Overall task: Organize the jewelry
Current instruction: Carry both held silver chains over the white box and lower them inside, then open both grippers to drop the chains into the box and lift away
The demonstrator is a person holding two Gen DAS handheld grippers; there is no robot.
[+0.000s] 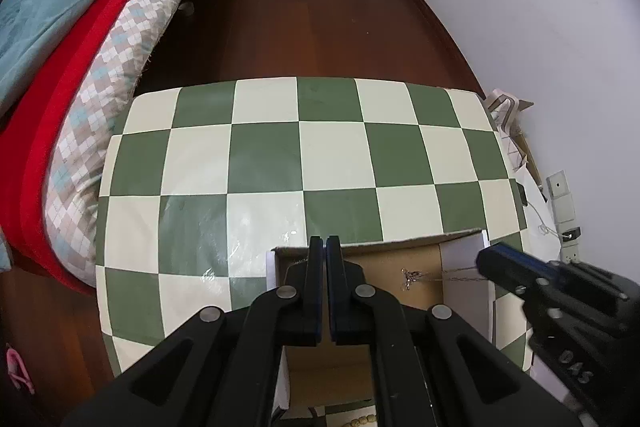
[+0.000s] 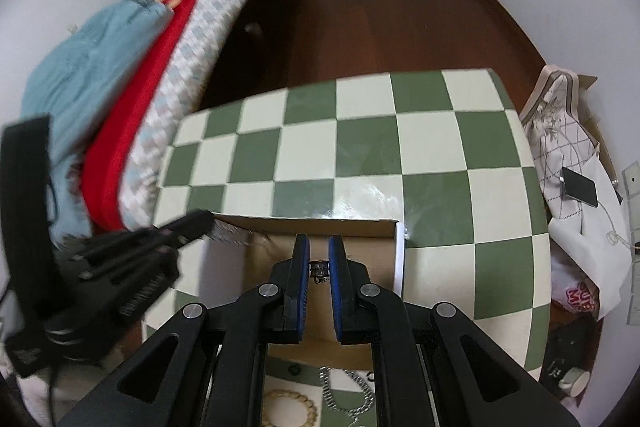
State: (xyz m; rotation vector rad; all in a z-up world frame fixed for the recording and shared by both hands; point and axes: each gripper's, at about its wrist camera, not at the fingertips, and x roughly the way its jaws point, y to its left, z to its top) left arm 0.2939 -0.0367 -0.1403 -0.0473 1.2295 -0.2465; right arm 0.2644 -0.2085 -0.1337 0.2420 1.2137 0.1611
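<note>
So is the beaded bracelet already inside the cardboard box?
No, the beaded bracelet lies on the checkered table, outside the cardboard box.

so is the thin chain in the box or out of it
Partly in: the thin chain has its clasp end above the cardboard box floor, and the rest runs over the box's side to the right gripper.

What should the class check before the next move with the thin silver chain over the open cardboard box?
1. Thin silver chain is inside the open cardboard box: ok.
2. Right gripper pinches the chain: ok, the chain runs to its tip.
3. Left gripper holds something: cannot tell.
4. Chunky silver link chain and cream bead bracelet are boxed: not ok, both lie on the green-and-white checked table.
</note>
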